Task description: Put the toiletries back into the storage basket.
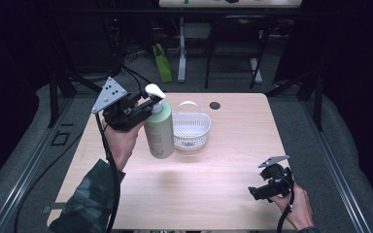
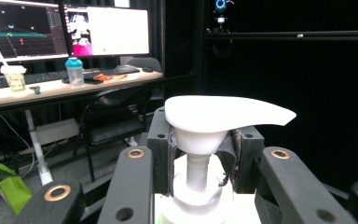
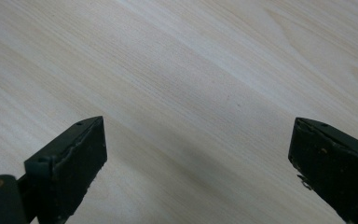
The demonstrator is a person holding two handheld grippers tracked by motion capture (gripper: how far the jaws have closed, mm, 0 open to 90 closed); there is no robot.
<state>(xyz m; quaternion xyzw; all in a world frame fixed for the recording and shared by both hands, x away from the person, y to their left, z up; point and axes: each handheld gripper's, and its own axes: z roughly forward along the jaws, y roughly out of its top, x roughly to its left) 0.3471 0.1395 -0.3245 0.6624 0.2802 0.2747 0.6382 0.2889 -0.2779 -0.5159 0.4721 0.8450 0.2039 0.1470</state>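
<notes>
Bottle point(image 1: 159, 131) lifted by pump neck in clamped left gripper point(image 1: 145, 108).
Basket point(image 1: 191, 130) at three o'clock, empty; right gripper point(image 1: 260, 191) wide open, idle.

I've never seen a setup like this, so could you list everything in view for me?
pump bottle: 1, pale green with white pump, lifted above the table beside the basket, held at the neck
basket: 1, white, on the table's far middle
table: 1, light wood
green bag: 1, on the floor beyond the table
left gripper: 1, black, jaws shut on the bottle's neck
right gripper: 1, black, jaws open over bare table at near right
</notes>
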